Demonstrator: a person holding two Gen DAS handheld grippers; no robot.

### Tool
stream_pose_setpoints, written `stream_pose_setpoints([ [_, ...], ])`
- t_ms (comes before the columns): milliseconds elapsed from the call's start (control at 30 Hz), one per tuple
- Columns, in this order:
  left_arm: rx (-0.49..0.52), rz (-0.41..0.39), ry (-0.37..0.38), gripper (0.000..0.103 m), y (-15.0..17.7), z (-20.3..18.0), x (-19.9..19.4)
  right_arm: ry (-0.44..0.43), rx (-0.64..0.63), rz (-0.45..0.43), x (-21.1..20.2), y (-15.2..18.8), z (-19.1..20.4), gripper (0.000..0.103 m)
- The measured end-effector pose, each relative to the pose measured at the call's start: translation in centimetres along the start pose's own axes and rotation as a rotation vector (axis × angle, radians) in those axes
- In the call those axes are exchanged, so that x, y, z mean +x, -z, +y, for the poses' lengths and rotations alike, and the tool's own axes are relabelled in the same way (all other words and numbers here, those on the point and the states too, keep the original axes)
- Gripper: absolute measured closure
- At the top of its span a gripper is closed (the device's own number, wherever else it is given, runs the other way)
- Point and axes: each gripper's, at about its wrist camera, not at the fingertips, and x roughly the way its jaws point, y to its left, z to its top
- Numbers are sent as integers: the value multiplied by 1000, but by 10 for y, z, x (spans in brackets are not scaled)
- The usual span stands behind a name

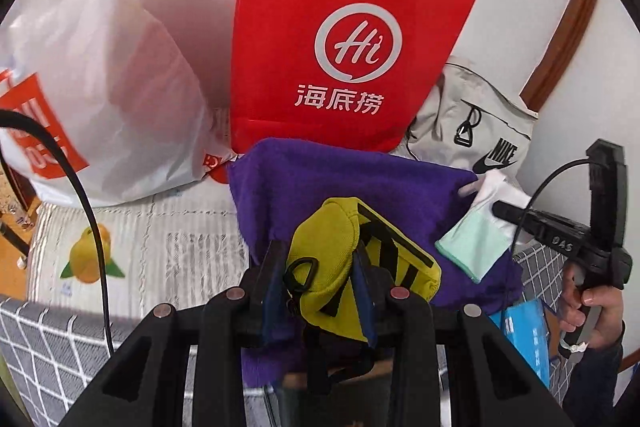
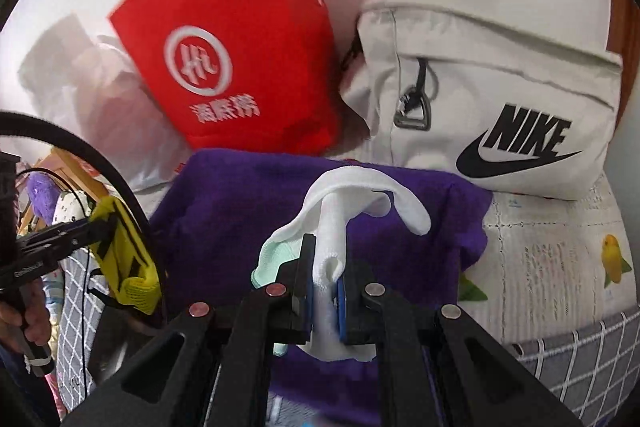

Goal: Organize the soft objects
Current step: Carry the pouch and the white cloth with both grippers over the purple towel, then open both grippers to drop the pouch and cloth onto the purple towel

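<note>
In the left wrist view my left gripper [image 1: 320, 261] is shut on a yellow pouch [image 1: 332, 251] with black stripes, held over a purple cloth [image 1: 320, 179] spread on the bed. At the right of that view, my right gripper [image 1: 502, 207] pinches a white and mint sock [image 1: 476, 239]. In the right wrist view my right gripper [image 2: 326, 271] is shut on the same sock [image 2: 344, 195], whose white end flops forward over the purple cloth [image 2: 240, 207]. To the left, my left gripper [image 2: 102, 227] carries the yellow pouch [image 2: 120, 259].
A red paper bag [image 1: 352, 27] stands against the wall behind the cloth, with a white plastic bag [image 1: 100, 67] to its left and a grey Nike bag [image 1: 472, 131] to its right. The bed sheet [image 1: 160, 247] has fruit prints. A grid-patterned cover [image 1: 40, 347] runs along the near edge.
</note>
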Motion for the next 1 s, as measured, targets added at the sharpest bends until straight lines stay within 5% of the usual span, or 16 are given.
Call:
stream_pose_setpoints([
  [367, 25, 29, -11, 72, -23, -9, 42, 82, -2, 130, 47, 1, -23, 91],
  [433, 20, 45, -8, 72, -28, -10, 52, 94, -16, 122, 44, 4, -21, 87],
  [567, 13, 62, -11, 72, -37, -9, 70, 80, -2, 118, 34, 9, -23, 57],
  [800, -28, 92, -39, 72, -46, 1, 93, 135, -81, 52, 5, 14, -12, 57],
  [1000, -24, 124, -53, 72, -49, 2, 107, 75, -35, -1, -18, 15, -13, 55],
])
